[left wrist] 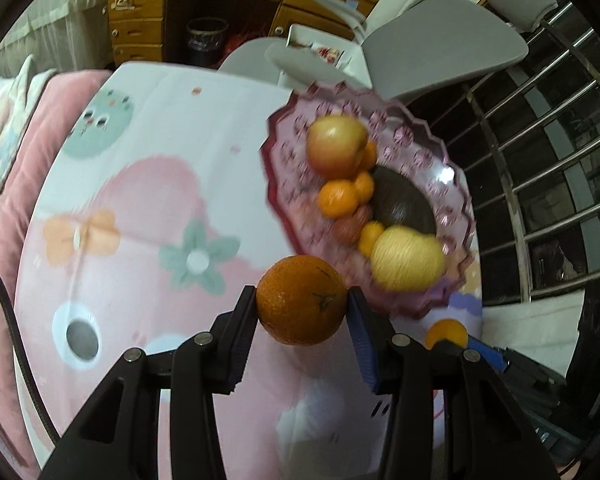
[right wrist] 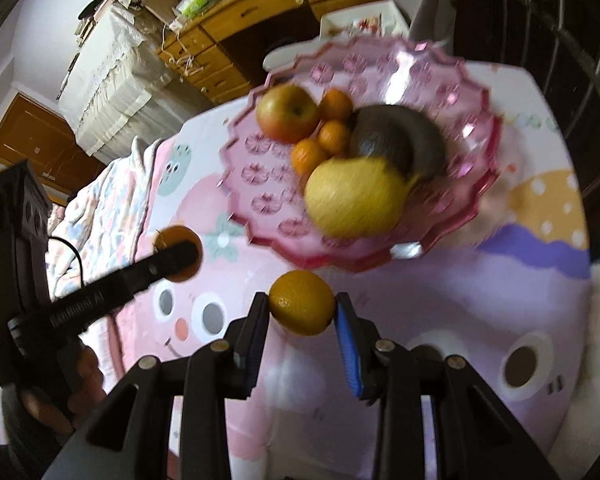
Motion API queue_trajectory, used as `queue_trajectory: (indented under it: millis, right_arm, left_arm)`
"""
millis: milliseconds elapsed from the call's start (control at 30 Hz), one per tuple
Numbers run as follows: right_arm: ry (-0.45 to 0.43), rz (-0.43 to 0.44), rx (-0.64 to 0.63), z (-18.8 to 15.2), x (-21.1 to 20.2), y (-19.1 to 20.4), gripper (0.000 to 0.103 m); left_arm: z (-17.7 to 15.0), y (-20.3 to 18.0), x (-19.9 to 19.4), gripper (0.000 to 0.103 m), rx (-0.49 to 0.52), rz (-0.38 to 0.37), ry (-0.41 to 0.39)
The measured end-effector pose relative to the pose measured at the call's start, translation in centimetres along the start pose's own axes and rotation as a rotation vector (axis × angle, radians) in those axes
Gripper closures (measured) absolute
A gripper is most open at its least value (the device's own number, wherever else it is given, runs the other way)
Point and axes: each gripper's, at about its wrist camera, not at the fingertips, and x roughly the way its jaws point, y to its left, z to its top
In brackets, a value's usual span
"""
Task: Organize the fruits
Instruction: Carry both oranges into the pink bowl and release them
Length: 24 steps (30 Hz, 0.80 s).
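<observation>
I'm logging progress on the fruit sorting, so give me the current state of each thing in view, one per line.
Left hand-held gripper: shut on the large dark orange, lifted off the cloth.
Right hand-held gripper: shut on the small yellow-orange citrus.
Pink scalloped plastic fruit bowl: upright on the patterned tablecloth, holding fruit.
Red-yellow apple: lying in the bowl.
Yellow pear: lying in the bowl.

One pink bowl [right wrist: 260,168], one apple [right wrist: 287,113], one yellow pear [right wrist: 354,200], one dark avocado [right wrist: 384,142], several small tangerines [right wrist: 334,136] inside, two oranges [left wrist: 302,300] held up outside it.
</observation>
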Motion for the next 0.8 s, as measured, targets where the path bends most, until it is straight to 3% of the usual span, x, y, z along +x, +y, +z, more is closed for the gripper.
queue_trajectory:
  millis: [333,667,733,800]
  right_arm:
    - [-0.141,-0.102,-0.04,1.1,-1.1,-2.2,0.069]
    - [-0.152,-0.142,-0.062,2.0,0.2,-3.8,0.069]
    - [-0.149,-0.148,-0.061,2.0,0.3,-3.9,0.064]
    - [-0.167,-0.16,-0.061,1.9,0.1,-3.9,0.049]
  left_arm:
    - [3.1,-2.6,2.3,0.06,0.033,-0.007,-0.022]
    - [3.8,-3.6,5.1,0.059,0.051,-0.007,0.013]
    - [3.9,-3.5,5.3,0.057,0.045,-0.019,0.025]
    - [3.9,-3.5,5.1,0.047,0.037,-0.041,0.015]
